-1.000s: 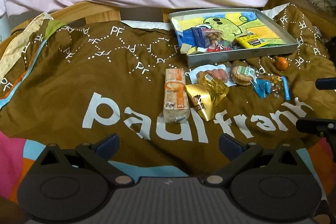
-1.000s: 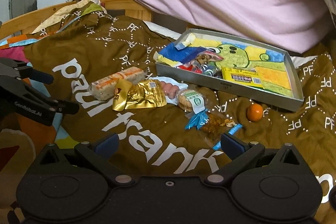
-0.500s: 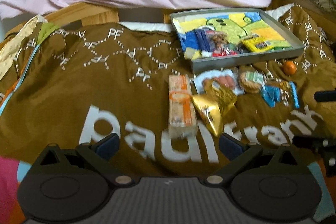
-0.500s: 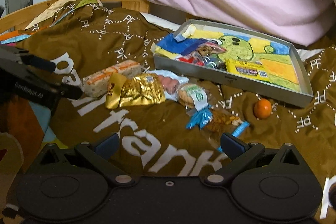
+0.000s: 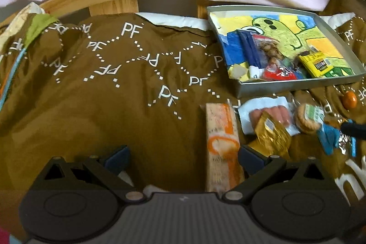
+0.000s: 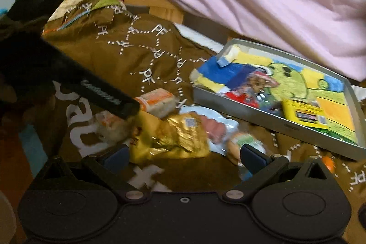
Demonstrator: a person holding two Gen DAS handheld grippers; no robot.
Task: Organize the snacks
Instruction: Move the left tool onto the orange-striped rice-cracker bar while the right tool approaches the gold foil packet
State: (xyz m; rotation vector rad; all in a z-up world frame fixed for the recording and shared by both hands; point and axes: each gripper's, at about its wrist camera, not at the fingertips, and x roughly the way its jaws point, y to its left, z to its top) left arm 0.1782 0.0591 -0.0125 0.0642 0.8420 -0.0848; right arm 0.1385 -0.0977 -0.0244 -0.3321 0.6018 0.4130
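The left black two-finger tool points forward and low, its two blue-padded fingers spread wide with nothing clamped between them. Its dark grey ribbed body fills the bottom of the left wrist view, with a round black pivot housing on either side.

The right black two-finger tool is likewise spread, its blue-padded fingers well apart and gripping nothing, its flat black body just behind them.

In the right wrist view the left tool appears as a long black bar reaching in from the left of the right tool, blurred, its tip ahead of the right tool's left finger.
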